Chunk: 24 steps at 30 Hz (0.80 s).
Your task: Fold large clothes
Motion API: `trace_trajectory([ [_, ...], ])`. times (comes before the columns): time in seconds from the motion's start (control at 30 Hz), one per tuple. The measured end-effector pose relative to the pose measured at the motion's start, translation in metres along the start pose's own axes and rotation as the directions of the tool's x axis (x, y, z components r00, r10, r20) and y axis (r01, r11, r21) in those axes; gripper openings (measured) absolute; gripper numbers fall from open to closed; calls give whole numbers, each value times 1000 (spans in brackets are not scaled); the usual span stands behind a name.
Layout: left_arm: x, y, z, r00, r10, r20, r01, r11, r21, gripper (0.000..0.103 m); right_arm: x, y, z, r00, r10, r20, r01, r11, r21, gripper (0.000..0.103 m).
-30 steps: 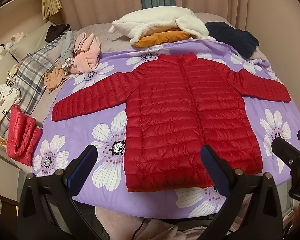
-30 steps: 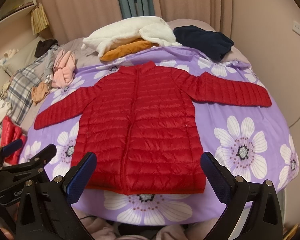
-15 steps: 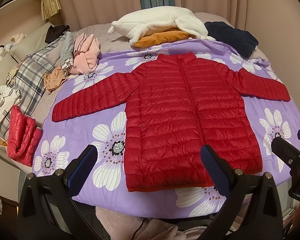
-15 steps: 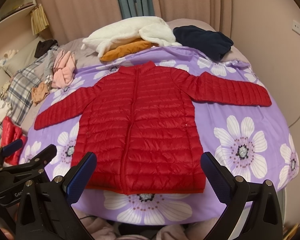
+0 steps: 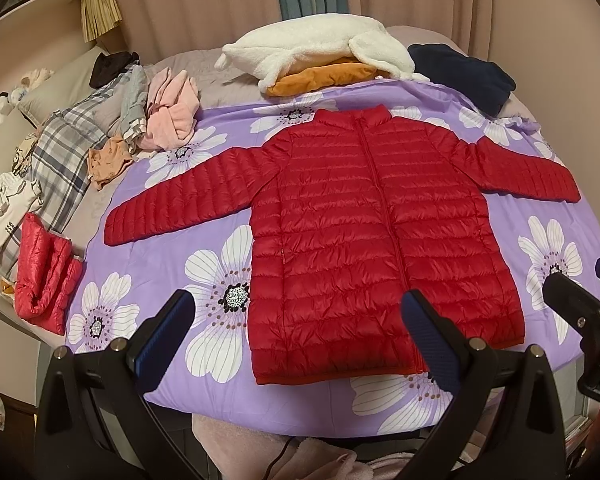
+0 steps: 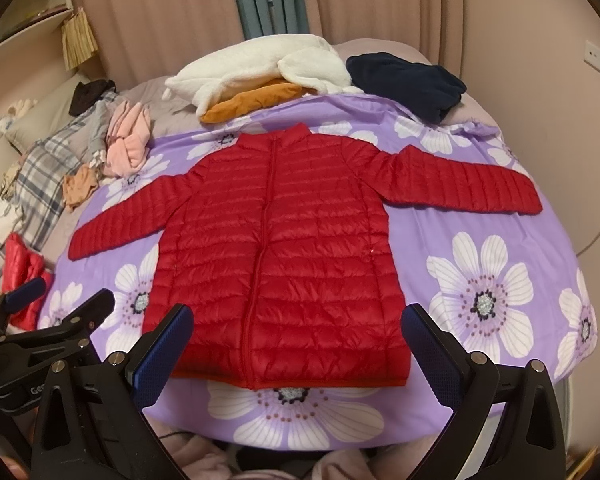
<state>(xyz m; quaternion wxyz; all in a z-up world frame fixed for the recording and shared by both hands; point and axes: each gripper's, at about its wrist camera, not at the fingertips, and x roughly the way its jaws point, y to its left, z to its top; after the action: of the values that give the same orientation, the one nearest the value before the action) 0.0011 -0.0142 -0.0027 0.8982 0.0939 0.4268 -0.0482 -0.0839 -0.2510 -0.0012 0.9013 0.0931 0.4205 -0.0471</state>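
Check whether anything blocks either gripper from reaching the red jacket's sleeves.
Nothing visible does. The red jacket lies flat on the purple floral sheet, sleeves spread. The left gripper and right gripper are open in front of its hem. The clothes piles sit beyond the sleeves.

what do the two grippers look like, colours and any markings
Both match: black angular frames with triangular cut-outs and round silver bolts, each with two fingers faced in dark blue textured pads. In the right wrist view the left gripper shows white lettering starting "Ge" on its body. The right gripper shows no readable marking. No sleeves or hands show.
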Motion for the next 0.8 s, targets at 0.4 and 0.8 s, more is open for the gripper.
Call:
trace_trajectory([
  [0.4,-1,-2,0,1000,-1,-5,1,1000,3,103,3,-2,-1,1000,-1,-3,1,1000,3,102],
  [0.8,2,-5,2,1000,-2,-12,2,1000,9,103,2,-6,0,1000,-2,-5,2,1000,6,102],
])
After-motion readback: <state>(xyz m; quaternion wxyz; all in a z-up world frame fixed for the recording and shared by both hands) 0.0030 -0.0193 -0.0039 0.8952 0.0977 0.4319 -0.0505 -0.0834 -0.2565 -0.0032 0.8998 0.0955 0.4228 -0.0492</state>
